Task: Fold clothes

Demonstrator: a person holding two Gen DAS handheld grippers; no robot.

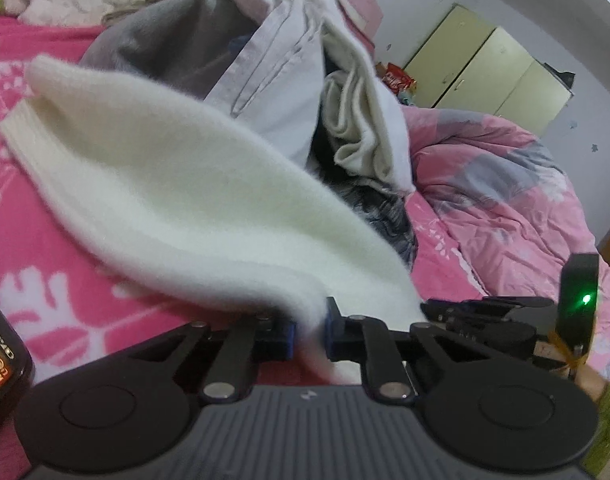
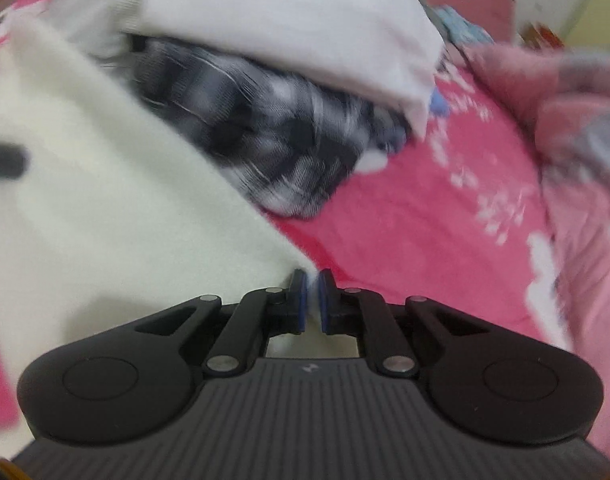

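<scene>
A fluffy cream-white sweater stretches from the pink bed towards my left gripper, which is shut on a thick fold of it. Its ribbed hem lies at the far left. In the right wrist view the same cream sweater fills the left side, and my right gripper is shut on its edge. The right gripper's black body shows at the right of the left wrist view, close beside the left one. The right wrist view is blurred by motion.
A pile of clothes sits behind the sweater: a grey garment, a pale lilac shirt, a cream cloth and a black-and-white plaid piece. A crumpled pink quilt lies at the right. Yellow-green cabinets stand beyond the bed.
</scene>
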